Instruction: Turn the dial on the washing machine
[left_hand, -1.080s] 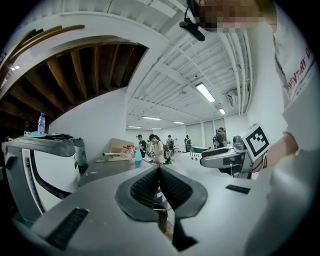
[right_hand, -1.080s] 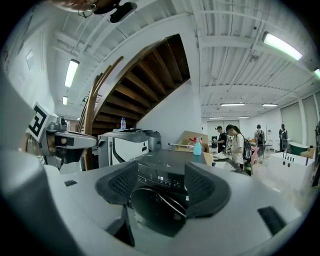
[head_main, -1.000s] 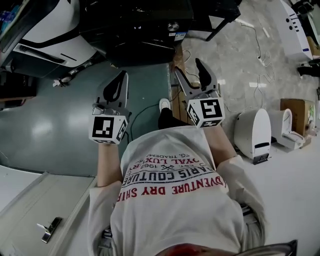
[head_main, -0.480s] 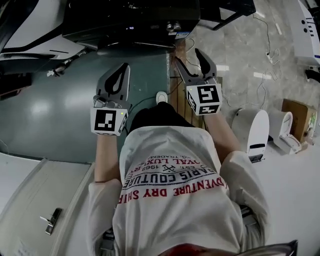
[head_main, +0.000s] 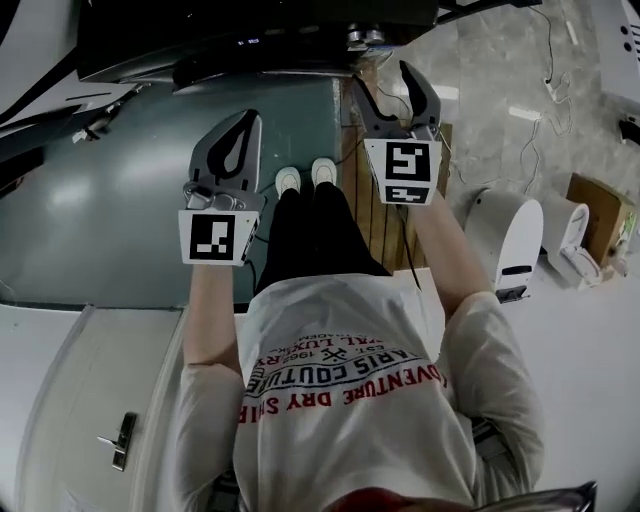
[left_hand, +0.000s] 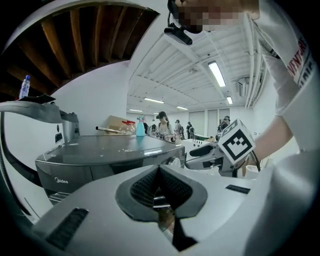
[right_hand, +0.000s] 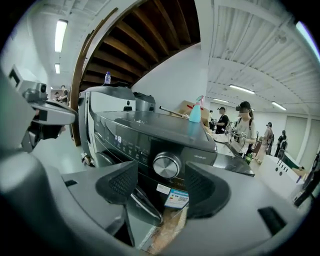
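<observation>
A: Brushed-silver round metal dial (right_hand: 166, 165): logged where?
B: Found on the control panel of the dark grey front-loading washing machine (right_hand: 127, 142). Sighted at 12 o'clock from the right gripper (right_hand: 162, 189) in the right gripper view, framed by the gap between the jaws but well beyond the pads. Not touched.
A: Right jaw state?
B: Spread wide, close to full stretch. Gripping nothing, pressing on nothing.
A: Left gripper (head_main: 247, 122)?
B: Placed at 9 o'clock from the right one in the head view, over grey-green floor (head_main: 120, 220). Closed tip to tip, with only a teardrop gap behind the tips. Holding nothing. Kept apart from the machine.
A: Anything else near the dial?
B: Noted a white-and-blue sticker (right_hand: 176, 198) just at 6 o'clock from it, and a light blue plastic spray bottle (right_hand: 195, 114) on the machine's top at 1 o'clock. Also logged a pair of white shoes (head_main: 305, 178) between the two grippers in the head view, at 6 o'clock from the machine's front.
</observation>
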